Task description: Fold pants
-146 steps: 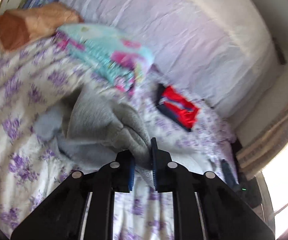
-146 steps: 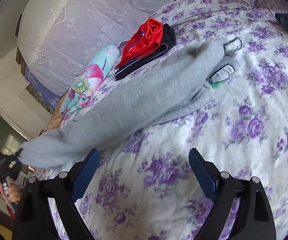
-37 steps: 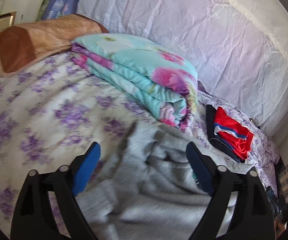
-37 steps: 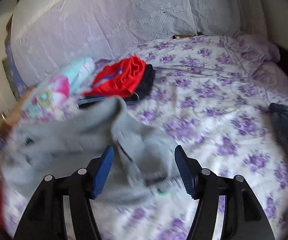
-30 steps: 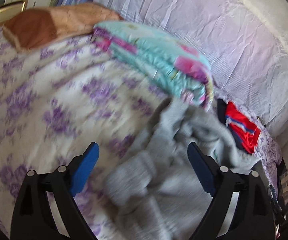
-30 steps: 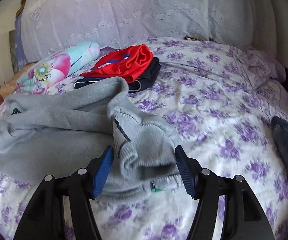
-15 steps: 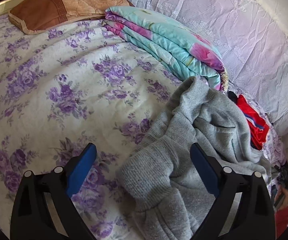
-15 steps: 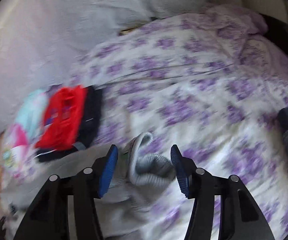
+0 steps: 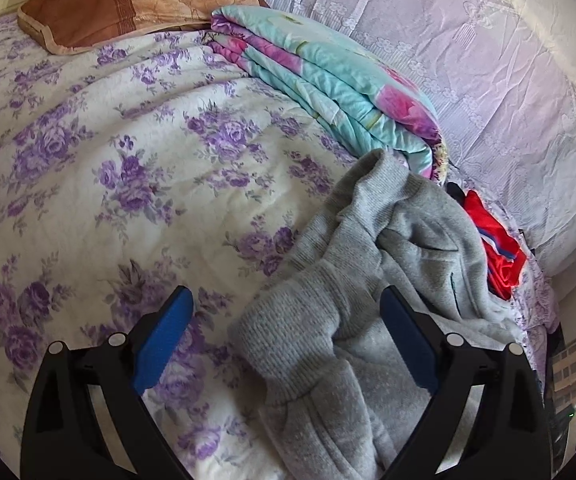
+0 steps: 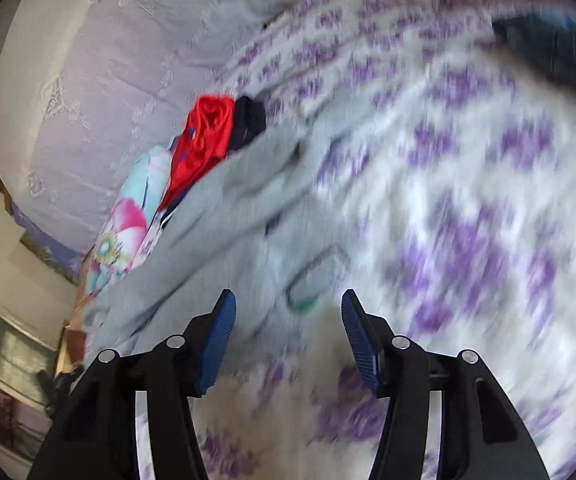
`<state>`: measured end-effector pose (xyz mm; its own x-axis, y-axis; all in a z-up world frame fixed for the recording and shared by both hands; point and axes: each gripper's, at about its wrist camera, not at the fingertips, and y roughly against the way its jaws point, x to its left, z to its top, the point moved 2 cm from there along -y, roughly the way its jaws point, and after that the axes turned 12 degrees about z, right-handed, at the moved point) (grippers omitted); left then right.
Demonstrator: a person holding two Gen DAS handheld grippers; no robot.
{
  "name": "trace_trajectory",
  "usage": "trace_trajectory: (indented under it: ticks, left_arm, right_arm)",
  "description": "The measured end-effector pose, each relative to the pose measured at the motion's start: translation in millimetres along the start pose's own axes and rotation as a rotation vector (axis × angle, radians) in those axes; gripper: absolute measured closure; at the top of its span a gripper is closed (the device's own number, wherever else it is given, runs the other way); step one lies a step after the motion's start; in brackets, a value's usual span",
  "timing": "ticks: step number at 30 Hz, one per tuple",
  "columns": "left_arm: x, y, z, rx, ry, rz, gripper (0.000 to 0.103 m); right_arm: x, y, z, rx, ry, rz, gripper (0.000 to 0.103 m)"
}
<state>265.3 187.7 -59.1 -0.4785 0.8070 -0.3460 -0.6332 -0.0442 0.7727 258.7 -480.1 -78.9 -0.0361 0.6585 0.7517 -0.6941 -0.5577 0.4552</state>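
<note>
Clearly unfinished: from the left wrist, the grey pants [image 9: 371, 304] lie bunched and rumpled on the bed [image 9: 128, 168], beside a folded blanket [image 9: 327, 84], with the left tongs [image 9: 284, 332] wide and empty above them. From the blurred right wrist, the right tongs [image 10: 288, 332] gape over a cuff; flattening and folding remain.

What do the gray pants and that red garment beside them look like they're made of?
Gray pants: probably a soft cotton-blend fleece knit, matte, with ribbed cuffs and a heathered, fuzzy surface. Red garment: likely thin synthetic sportswear fabric, smooth with a slight sheen.
</note>
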Motion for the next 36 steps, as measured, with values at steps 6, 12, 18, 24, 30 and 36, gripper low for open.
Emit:
trace_trajectory:
  ticks: [6,12,18,24,30,36]
  left_arm:
    - [10.7,14.8,-25.0,0.006,0.01,-0.026,0.011]
    - [27.9,36.6,-49.1,-0.01,0.054,-0.077,0.011]
    - [15.4,48.9,-65.8,0.038,0.023,-0.125,0.006]
    - [-13.0,32.0,-68.3,0.126,0.005,-0.168,0.006]
    - [-24.5,18.4,-60.8,0.135,0.023,-0.151,0.042]
    - [-12.6,29.0,-56.5,0.155,0.063,-0.194,0.078]
  right_arm:
    - [0.2,-42.5,3.5,-0.015,-0.015,0.03,0.077]
    - [35.5,-1.3,1.8,-0.174,0.064,0.154,0.088]
    - [44.5,101.2,-29.9,-0.325,0.128,0.218,0.088]
    - [-22.8,95.7,-62.4,-0.179,-0.053,0.137,0.083]
    - [-19.9,87.5,-75.0,-0.132,-0.035,0.142,0.058]
    - [-9.0,86.2,-76.0,-0.136,0.032,0.089,0.086]
